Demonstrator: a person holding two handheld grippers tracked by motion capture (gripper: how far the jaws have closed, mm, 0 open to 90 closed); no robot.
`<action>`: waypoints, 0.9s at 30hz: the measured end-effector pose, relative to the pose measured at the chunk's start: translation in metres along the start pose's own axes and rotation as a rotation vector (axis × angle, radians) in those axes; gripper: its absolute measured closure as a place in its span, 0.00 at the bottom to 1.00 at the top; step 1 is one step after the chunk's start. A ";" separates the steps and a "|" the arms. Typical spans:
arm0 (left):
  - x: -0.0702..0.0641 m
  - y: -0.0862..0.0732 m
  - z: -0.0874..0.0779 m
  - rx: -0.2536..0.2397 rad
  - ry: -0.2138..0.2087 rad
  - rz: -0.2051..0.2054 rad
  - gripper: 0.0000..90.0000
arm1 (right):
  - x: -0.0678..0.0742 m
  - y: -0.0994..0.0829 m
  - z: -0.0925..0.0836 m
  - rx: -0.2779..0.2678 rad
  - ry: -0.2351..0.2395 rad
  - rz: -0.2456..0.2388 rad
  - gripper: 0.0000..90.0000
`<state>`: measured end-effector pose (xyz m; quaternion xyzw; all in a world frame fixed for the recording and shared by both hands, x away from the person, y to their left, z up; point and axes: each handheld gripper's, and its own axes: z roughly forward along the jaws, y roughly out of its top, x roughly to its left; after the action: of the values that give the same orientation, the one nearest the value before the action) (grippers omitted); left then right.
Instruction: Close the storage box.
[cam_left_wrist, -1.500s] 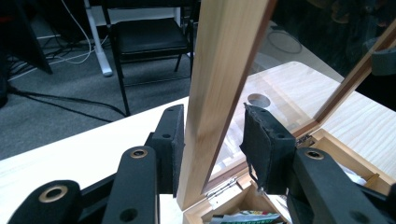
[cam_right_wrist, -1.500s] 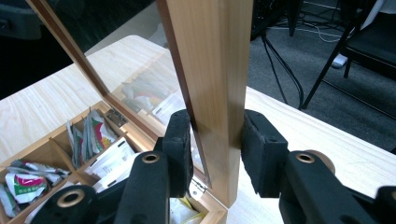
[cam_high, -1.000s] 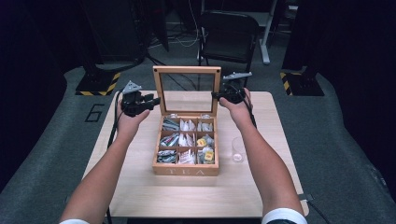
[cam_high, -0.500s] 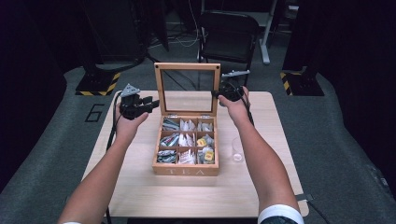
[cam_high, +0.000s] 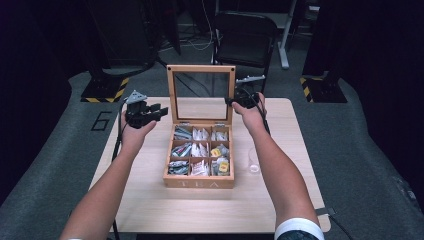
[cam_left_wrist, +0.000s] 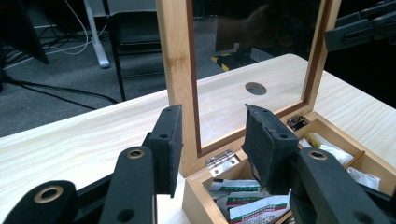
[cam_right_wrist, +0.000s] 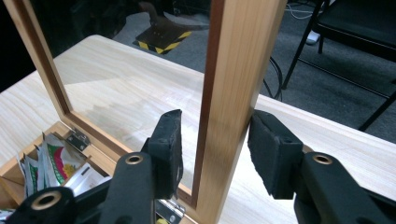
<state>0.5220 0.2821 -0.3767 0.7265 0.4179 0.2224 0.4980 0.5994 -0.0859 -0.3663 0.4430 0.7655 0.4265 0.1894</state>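
A wooden tea box (cam_high: 200, 183) sits mid-table with several compartments of tea bags (cam_high: 200, 149). Its glass lid (cam_high: 201, 69) stands upright. My right gripper (cam_high: 231, 101) straddles the lid's right frame post (cam_right_wrist: 243, 56). Its jaws have just been opening with the post between them, and there is a gap at the left pad (cam_right_wrist: 169, 140). My left gripper (cam_high: 160, 111) is open just left of the lid, apart from it. In the left gripper view its jaws (cam_left_wrist: 212, 116) frame the lid's left post (cam_left_wrist: 175, 56) and a hinge (cam_left_wrist: 222, 158), with nothing held.
A clear glass (cam_high: 254, 161) stands on the pale wooden table (cam_high: 150, 200) right of the box. A round hole (cam_left_wrist: 255, 88) is in the tabletop behind the lid. A black chair (cam_high: 245, 35) stands beyond the far edge.
The lid has swung a little further upright. Both hands have stayed nearly where they were.
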 end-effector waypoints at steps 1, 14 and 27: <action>0.000 0.000 0.000 -0.003 0.002 0.000 0.63 | 0.000 0.000 0.000 0.003 -0.002 -0.002 0.59; -0.002 0.000 0.001 -0.002 0.004 -0.001 0.60 | 0.002 0.000 -0.004 0.009 0.005 -0.022 0.54; 0.000 0.001 -0.002 -0.005 0.006 -0.020 0.57 | 0.003 -0.006 -0.022 0.029 0.004 -0.054 0.47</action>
<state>0.5210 0.2831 -0.3754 0.7203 0.4264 0.2207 0.5007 0.5803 -0.0952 -0.3584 0.4241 0.7835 0.4110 0.1931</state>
